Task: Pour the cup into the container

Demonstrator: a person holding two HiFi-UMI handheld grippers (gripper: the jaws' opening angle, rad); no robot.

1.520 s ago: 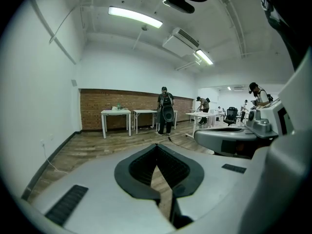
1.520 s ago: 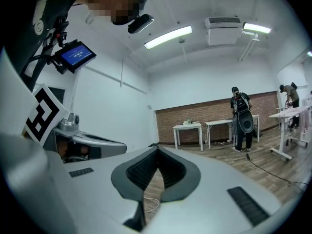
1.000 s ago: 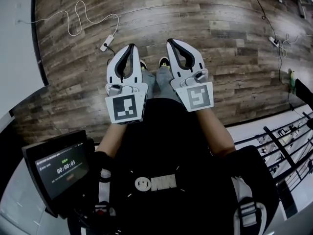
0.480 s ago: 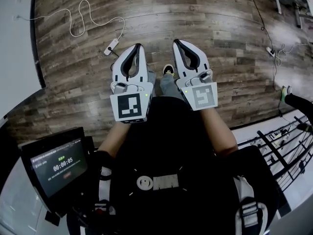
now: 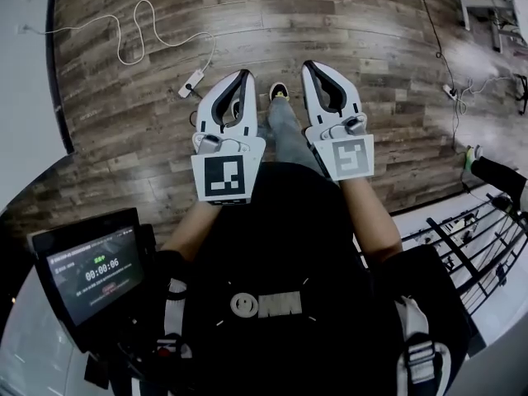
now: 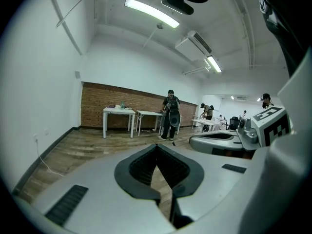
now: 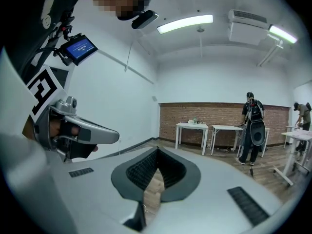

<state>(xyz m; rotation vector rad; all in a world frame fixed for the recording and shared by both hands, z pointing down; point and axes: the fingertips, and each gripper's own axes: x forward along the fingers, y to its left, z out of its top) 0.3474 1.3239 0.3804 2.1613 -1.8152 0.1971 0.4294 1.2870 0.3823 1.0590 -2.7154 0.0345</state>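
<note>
Onward we carried both over the wooden floor (image 5: 371, 23), its planks sliding beneath: left hand-held gripper (image 5: 244, 76) and right hand-held gripper (image 5: 310, 66) clenched on nothing. No cup or container showed anywhere; we judged the whole pour still ahead.

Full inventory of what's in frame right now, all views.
Floor: one, brown wood planks, underfoot.
Cables with plugs: two, white and dark, on floor, head view upper left and upper right.
Screen: one, black, lit, head view lower left.
Tables: two, white, against the brick wall.
Other people: at least three, dark clothes, far end of room.
Cup, container: none in view.
Left gripper: one, white and black, shut, empty.
Right gripper: one, white and black, shut, empty.
</note>
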